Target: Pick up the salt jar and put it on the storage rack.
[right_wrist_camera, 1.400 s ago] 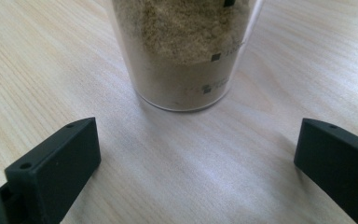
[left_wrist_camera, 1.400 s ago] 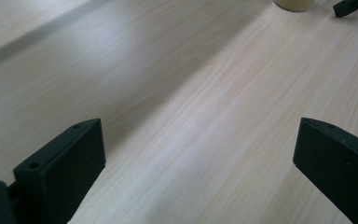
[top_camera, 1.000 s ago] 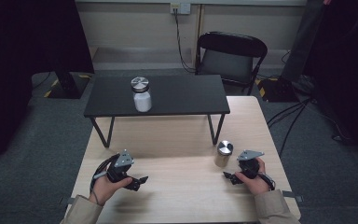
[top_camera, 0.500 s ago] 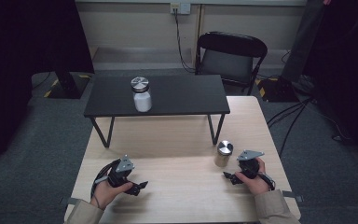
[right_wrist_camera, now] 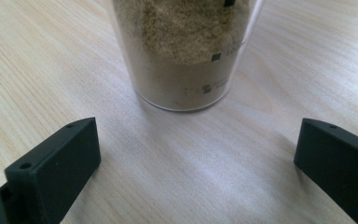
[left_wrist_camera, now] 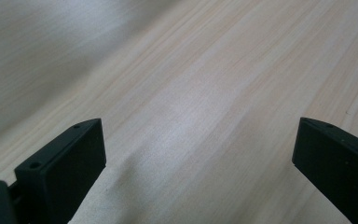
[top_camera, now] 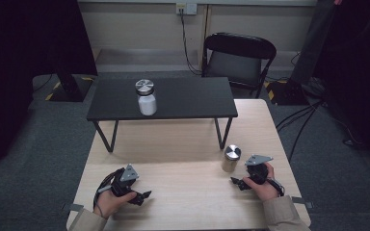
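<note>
— Jaws of the right gripper point(top_camera: 237, 182) are seen spread wide at the lower right of the high view, with nothing held between them. How near is the spice jar point(right_wrist_camera: 185, 51)?

— It is found just ahead of that gap, upright on the wooden table point(top_camera: 183, 202), not yet touched. Nothing is judged done so far; the grasp is still to be made.

— And the left gripper point(top_camera: 143, 196)?

— Opened wide too, low at the lower left, over bare wood. A second jar point(top_camera: 146, 97) is left on the black bench point(top_camera: 192, 98), upper centre.
</note>
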Tool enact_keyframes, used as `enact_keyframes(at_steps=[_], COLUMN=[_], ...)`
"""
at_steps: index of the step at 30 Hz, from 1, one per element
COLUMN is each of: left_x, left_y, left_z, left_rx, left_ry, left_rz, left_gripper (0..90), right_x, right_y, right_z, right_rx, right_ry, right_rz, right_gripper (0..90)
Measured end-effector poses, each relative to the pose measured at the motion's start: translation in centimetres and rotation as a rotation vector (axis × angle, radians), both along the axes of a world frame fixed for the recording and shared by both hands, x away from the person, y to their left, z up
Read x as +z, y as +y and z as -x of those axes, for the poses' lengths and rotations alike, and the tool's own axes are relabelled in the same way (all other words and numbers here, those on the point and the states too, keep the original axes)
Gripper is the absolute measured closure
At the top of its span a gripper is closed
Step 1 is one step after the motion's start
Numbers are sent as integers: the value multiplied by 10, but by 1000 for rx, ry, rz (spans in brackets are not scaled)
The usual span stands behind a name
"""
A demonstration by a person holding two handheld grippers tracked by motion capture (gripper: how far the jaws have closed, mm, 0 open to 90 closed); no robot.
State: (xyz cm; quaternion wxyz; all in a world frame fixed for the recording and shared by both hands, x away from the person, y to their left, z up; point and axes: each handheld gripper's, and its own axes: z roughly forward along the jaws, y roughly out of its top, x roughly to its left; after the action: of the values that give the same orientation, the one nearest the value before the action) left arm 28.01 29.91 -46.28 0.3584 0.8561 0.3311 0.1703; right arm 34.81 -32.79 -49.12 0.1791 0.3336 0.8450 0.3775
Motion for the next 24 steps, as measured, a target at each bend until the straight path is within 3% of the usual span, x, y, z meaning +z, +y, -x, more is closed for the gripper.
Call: enact_keyframes(at_steps=[24], left_x=[-11], left_y=[-4], left_z=[1], left_rx=[-2], left_ry=[-15], left_rz=[-54], left_gripper=[27], right_x=[0], right_y=[0], right_z=[0], right_rx=[0], right_ry=[0], right_rz=[0], right_gripper=[0])
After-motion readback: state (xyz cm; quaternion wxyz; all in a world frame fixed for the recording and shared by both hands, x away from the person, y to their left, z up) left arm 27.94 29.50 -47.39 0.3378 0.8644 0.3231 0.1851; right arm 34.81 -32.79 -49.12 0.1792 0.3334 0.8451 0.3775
